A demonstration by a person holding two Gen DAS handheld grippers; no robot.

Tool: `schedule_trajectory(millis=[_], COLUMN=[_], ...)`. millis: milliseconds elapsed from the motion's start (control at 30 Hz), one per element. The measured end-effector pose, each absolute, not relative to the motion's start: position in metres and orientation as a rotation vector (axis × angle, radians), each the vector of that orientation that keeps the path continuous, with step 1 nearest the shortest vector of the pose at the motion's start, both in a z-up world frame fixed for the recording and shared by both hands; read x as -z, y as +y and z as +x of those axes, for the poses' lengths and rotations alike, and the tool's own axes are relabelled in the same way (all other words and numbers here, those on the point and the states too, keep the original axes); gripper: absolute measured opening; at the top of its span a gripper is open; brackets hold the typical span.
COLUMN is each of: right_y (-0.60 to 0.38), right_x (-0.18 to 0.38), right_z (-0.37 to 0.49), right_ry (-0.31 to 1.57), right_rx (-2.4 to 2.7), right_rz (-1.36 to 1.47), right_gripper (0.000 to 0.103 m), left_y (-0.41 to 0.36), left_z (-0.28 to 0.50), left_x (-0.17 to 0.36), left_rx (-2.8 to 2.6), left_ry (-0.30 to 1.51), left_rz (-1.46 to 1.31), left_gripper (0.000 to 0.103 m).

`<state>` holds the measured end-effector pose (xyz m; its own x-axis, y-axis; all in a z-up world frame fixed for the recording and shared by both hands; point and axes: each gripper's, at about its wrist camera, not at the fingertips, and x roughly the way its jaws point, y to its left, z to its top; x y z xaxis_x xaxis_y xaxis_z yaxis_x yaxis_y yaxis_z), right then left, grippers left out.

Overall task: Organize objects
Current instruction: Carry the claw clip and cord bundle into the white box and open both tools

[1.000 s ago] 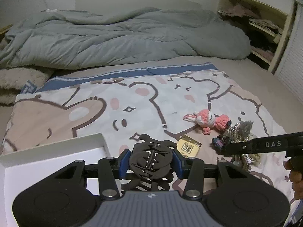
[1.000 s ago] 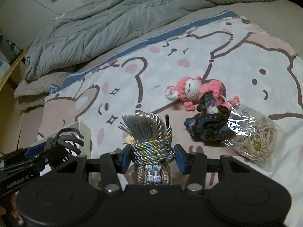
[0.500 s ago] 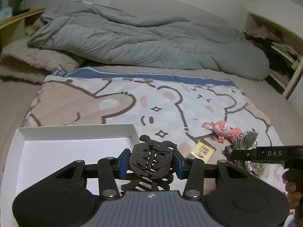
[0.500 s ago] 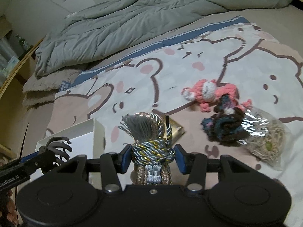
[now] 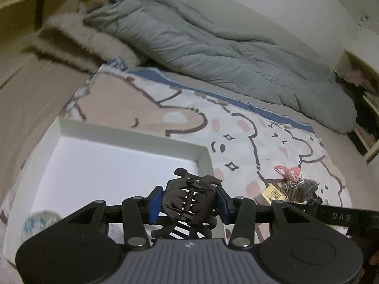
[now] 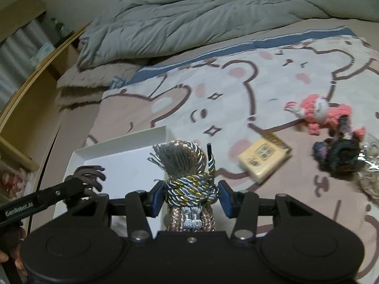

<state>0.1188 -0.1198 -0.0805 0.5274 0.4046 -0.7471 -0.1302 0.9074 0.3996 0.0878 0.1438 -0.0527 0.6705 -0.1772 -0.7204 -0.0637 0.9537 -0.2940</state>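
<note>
Hair clip (image 5: 190, 200) pinched in left hand-held gripper (image 5: 189, 201) over white box (image 5: 132, 137) | right hand-held gripper (image 6: 190, 197) clamps rope bundle (image 6: 189, 182) by box's edge | crochet doll (image 6: 317, 112), yellow packet (image 6: 263, 159) on bed

Clear bag (image 6: 369, 177) cut off by right edge, contents blurred. Round pale thing (image 5: 39, 224) in white box (image 5: 132, 132) too blurred to ID. Hair claw (image 5: 189, 203) lower teeth hidden behind the left gripper body. Shelf items unreadable.
</note>
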Motion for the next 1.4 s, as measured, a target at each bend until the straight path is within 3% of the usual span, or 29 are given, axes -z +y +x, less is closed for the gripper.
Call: schedule_trajectory(millis=[600, 1200, 1300, 1400], right_y=[-0.057, -0.023, -0.017, -0.016], right_x=[0.099, 0.126, 0.128, 0.129], right_z=[0.110, 0.107, 0.105, 0.103], right_ry=[1.052, 1.169, 1.184, 1.190], right_rx=[-0.453, -0.521, -0.537, -0.535], right_rz=[0.223, 0.222, 0.207, 0.185], right_gripper=[0.049, 0.049, 0.051, 0.052], left_y=[0.159, 0.189, 0.187, 0.185], left_z=[0.086, 0.069, 0.070, 0.070], left_x=[0.121, 0.126, 0.124, 0.120], left_rx=[-0.010, -0.151, -0.148, -0.148], left_ry=[1.017, 1.030, 1.028, 1.038], left_rz=[-0.486, -0.451, -0.452, -0.445], left_gripper=[0.048, 0.048, 0.051, 0.060])
